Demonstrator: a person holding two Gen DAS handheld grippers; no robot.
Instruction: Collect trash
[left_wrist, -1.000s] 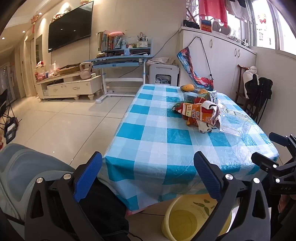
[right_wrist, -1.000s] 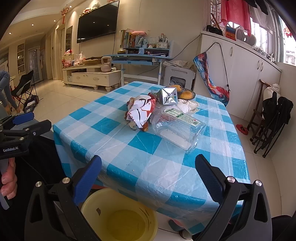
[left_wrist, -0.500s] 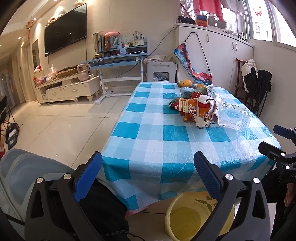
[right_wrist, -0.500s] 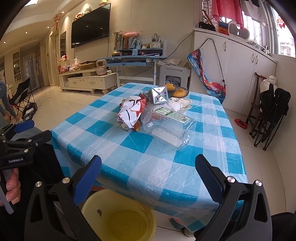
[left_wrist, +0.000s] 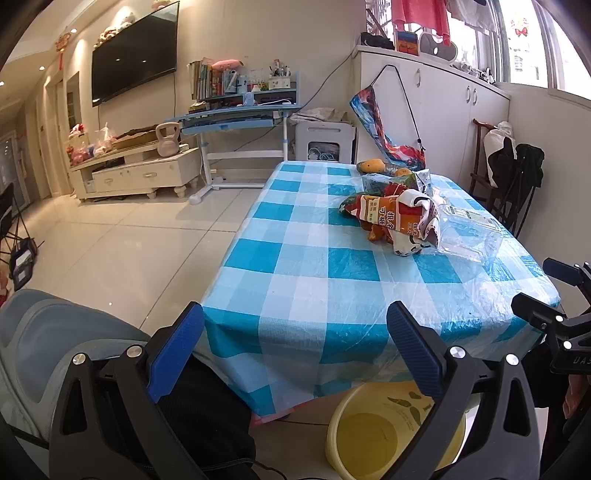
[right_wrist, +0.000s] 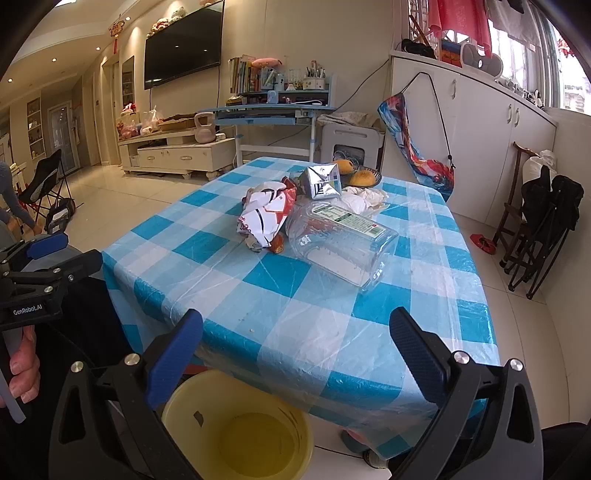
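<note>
On the blue-checked table (left_wrist: 325, 291) (right_wrist: 266, 295) lies a heap of trash: a crumpled snack bag (left_wrist: 391, 218) (right_wrist: 267, 216), a clear plastic bottle (left_wrist: 467, 236) (right_wrist: 340, 243) on its side, a silver carton (right_wrist: 320, 181) and crumpled white paper (right_wrist: 364, 199). A yellow bucket (left_wrist: 384, 432) (right_wrist: 240, 428) stands on the floor below the table's near edge. My left gripper (left_wrist: 295, 347) and right gripper (right_wrist: 295, 350) both hang open and empty, short of the table and above the bucket.
A bowl of oranges (right_wrist: 356, 176) sits at the table's far end. A folded black chair (right_wrist: 543, 229) stands at the right wall beside white cabinets (right_wrist: 480, 122). A desk (left_wrist: 240, 122) and TV stand (left_wrist: 136, 170) line the far wall across bare tiled floor (left_wrist: 122, 243).
Both grippers have eased back and slightly up from the table, so the trash heap looks a little farther off. Both stay open.
</note>
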